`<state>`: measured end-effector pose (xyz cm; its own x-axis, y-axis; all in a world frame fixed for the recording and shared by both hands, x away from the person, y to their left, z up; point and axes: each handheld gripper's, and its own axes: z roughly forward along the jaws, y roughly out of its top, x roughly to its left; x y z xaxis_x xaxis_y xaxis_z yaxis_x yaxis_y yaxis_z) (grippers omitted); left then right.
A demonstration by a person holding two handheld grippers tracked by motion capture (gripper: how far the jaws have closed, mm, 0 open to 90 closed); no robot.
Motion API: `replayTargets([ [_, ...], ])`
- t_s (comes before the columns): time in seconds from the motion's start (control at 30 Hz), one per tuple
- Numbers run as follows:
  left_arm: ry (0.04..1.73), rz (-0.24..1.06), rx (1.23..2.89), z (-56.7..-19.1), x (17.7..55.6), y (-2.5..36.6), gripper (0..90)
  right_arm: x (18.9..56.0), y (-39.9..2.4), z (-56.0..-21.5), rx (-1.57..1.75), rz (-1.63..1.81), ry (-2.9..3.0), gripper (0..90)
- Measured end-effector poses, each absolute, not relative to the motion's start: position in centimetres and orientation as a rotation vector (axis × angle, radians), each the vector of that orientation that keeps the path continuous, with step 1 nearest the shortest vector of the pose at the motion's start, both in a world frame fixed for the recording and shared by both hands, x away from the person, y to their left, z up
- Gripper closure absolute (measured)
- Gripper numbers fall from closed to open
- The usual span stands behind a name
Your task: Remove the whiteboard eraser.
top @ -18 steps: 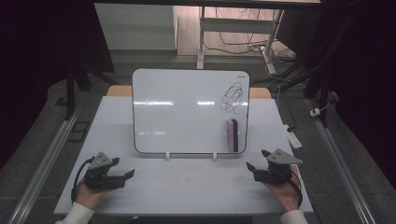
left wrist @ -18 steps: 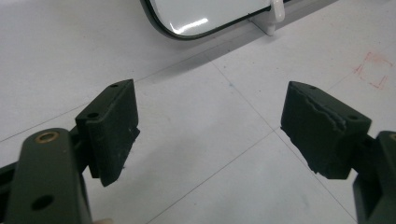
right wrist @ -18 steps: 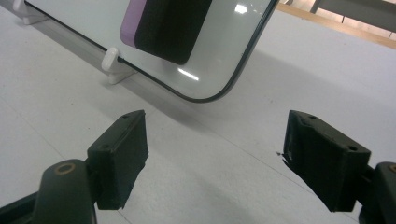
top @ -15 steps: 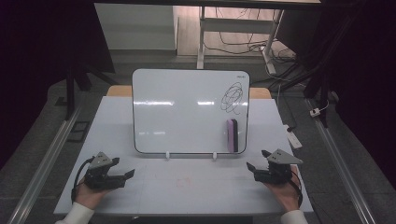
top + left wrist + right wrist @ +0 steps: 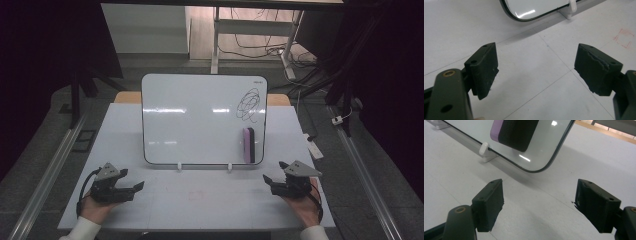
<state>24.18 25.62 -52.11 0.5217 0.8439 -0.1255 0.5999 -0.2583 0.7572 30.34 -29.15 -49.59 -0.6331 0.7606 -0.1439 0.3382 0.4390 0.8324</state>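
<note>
L gripper (image 5: 134,187) & R gripper (image 5: 270,180): black bodies, each w/ grey three-cornered plate on top, black cable looping at the back. Fingers (image 5: 484,68) are blocky black pads w/ small screw holes, worn ragged edges; brass-ringed hole in the arm below. White sleeves (image 5: 82,229) at both wrists

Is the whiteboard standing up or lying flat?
Standing up. The whiteboard sits upright on small white feet on the table, leaning back a little.
</note>
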Motion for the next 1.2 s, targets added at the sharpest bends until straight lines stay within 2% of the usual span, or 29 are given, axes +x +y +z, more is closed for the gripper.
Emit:
replayTargets([
  [0.73,1.176,0.398,1.977,-52.2,24.1,25.5,19.9,29.5,-28.5,-48.2,0.909,1.135,2.157,27.8],
  [1.2,1.172,0.399,1.983,-52.2,24.2,25.3,19.9,29.6,-23.6,-46.5,0.854,1.093,2.173,33.7],
])
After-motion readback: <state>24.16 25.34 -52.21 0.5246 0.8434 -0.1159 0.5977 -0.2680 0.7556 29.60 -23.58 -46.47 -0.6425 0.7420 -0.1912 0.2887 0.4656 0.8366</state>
